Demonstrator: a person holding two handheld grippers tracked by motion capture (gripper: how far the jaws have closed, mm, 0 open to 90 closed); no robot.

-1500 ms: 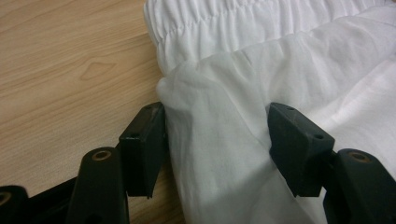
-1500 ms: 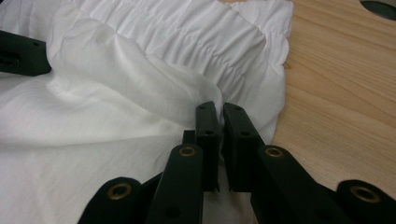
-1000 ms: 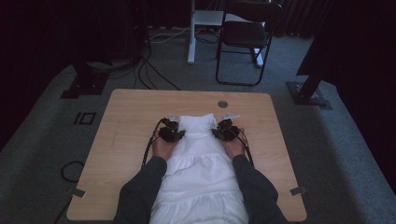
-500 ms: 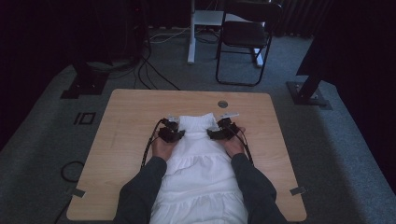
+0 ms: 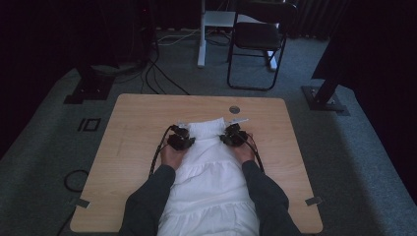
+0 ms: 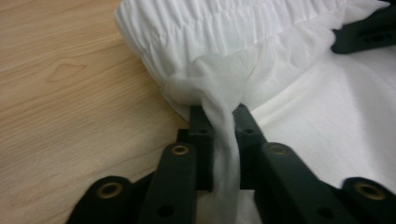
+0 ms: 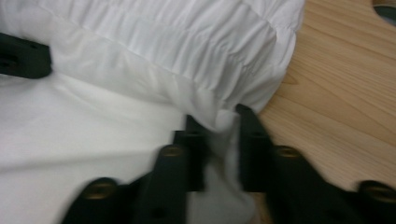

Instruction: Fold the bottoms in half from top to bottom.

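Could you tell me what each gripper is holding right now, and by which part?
Both hold the white garment near its gathered elastic end: the left gripper pinches a bunched fold at one corner, and the right gripper, jaws just closing, has the opposite corner.

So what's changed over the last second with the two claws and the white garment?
The right claw has just been closing and now pinches the gathered edge of the white garment, with cloth between its jaws. The left claw has closed a little further and stays clamped on a bunched fold at its corner. Both hands and the garment lie much as before on the table.
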